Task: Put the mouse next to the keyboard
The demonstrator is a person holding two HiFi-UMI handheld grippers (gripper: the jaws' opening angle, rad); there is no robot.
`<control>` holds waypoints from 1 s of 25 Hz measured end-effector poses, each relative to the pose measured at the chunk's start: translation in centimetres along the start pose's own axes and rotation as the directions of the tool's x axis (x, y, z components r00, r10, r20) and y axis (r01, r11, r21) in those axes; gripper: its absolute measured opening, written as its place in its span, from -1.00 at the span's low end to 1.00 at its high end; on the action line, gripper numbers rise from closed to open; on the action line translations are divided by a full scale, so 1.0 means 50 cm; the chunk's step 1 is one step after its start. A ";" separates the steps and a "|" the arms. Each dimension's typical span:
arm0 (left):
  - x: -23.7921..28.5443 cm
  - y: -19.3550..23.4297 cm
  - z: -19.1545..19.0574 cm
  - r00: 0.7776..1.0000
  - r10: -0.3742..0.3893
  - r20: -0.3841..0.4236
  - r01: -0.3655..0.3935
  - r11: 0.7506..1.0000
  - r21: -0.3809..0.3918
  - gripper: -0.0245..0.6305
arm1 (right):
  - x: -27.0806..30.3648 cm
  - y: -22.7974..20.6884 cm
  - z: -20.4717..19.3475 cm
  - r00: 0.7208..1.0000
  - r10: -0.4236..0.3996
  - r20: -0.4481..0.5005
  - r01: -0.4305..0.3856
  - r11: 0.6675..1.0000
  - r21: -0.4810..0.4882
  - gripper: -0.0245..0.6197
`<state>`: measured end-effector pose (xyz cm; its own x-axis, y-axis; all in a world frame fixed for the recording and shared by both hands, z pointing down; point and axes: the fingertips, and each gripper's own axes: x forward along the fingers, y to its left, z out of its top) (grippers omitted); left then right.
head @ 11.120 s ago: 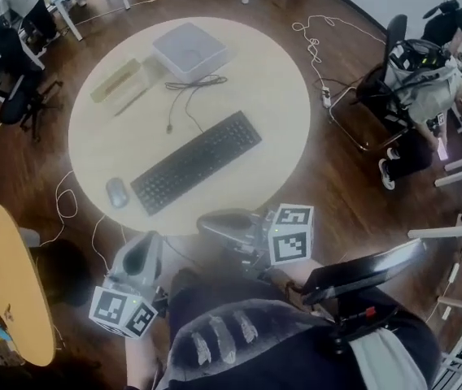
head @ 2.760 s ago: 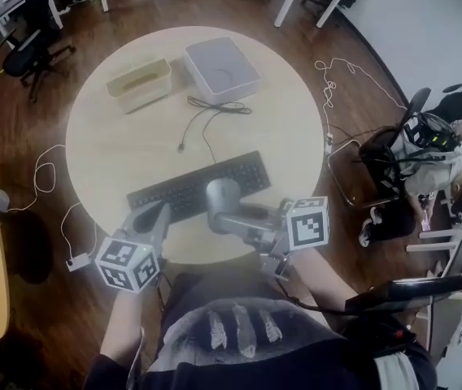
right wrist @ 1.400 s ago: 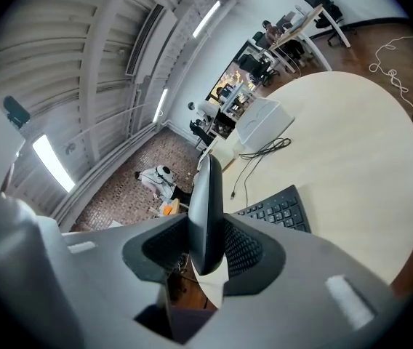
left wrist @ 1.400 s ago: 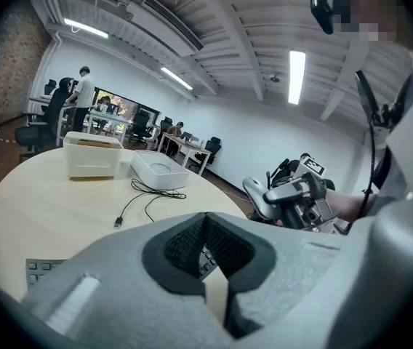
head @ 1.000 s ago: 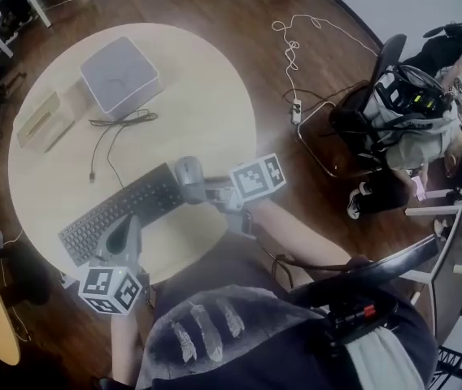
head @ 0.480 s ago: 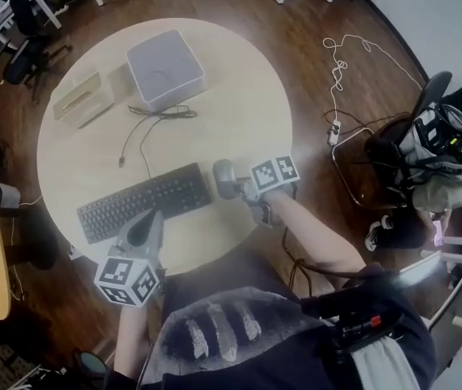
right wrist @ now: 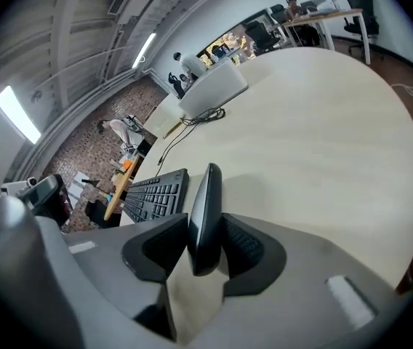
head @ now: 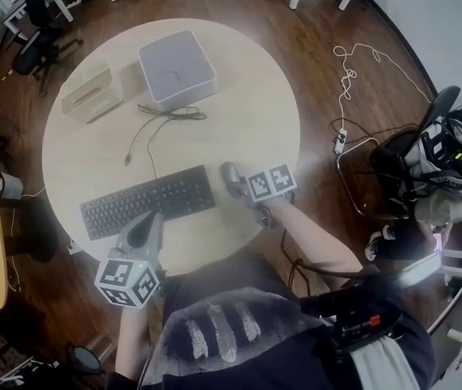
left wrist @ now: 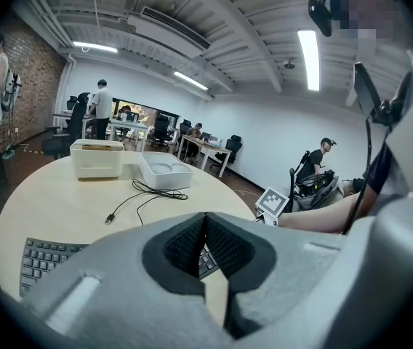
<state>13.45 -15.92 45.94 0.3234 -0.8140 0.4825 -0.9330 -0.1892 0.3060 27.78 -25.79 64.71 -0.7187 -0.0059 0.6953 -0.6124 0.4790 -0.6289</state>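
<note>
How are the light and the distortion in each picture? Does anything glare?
Head view: the table looks pale and hazy, the floor darker. Left gripper view: the ceiling lamp glares, and the edges curve, with black corners. Right gripper view: the same curving; the mouse throws a soft shadow on the table.

Head view: bright, even overhead light; pale surface point(head: 247, 96) nearly washed out, floor dim toward 9 o'clock; rim bent by fisheye. Gripper views: black round vignette, strong barrel warp. Ceiling strip light point(left wrist: 310, 60) at 1 o'clock blown white. Left claw point(left wrist: 206, 227) near lens, soft. Mouse point(right wrist: 205, 209) casts faint shadow toward 2 o'clock.
</note>
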 end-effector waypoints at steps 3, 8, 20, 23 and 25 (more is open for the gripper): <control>0.004 -0.003 -0.002 1.000 -0.006 -0.004 0.006 1.000 0.003 -0.93 | -0.006 -0.020 0.006 0.997 -0.079 0.025 0.080 0.995 -0.062 -0.34; 0.009 -0.006 -0.001 1.000 -0.018 -0.009 0.018 1.000 0.008 -0.93 | -0.019 -0.044 0.009 0.988 -0.146 0.055 0.150 0.985 -0.089 -0.24; 0.019 -0.006 0.019 0.999 -0.038 -0.007 0.039 0.999 0.035 -0.93 | -0.106 0.031 0.135 0.952 -0.112 0.286 0.172 0.965 -0.197 -0.35; 0.024 -0.021 0.039 0.999 -0.052 0.004 0.051 0.996 0.068 -0.93 | -0.144 0.075 0.177 0.928 -0.097 0.359 0.187 0.957 -0.224 -0.92; 0.026 -0.032 0.052 0.998 -0.059 0.010 0.058 0.994 0.088 -0.93 | -0.168 0.104 0.198 0.916 -0.085 0.392 0.193 0.950 -0.246 -0.92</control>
<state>14.95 -18.08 43.95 0.3764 -0.8071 0.4550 -0.9230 -0.2839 0.2599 27.34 -31.93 52.16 -0.7355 -0.3898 0.5541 -0.6394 0.6698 -0.3775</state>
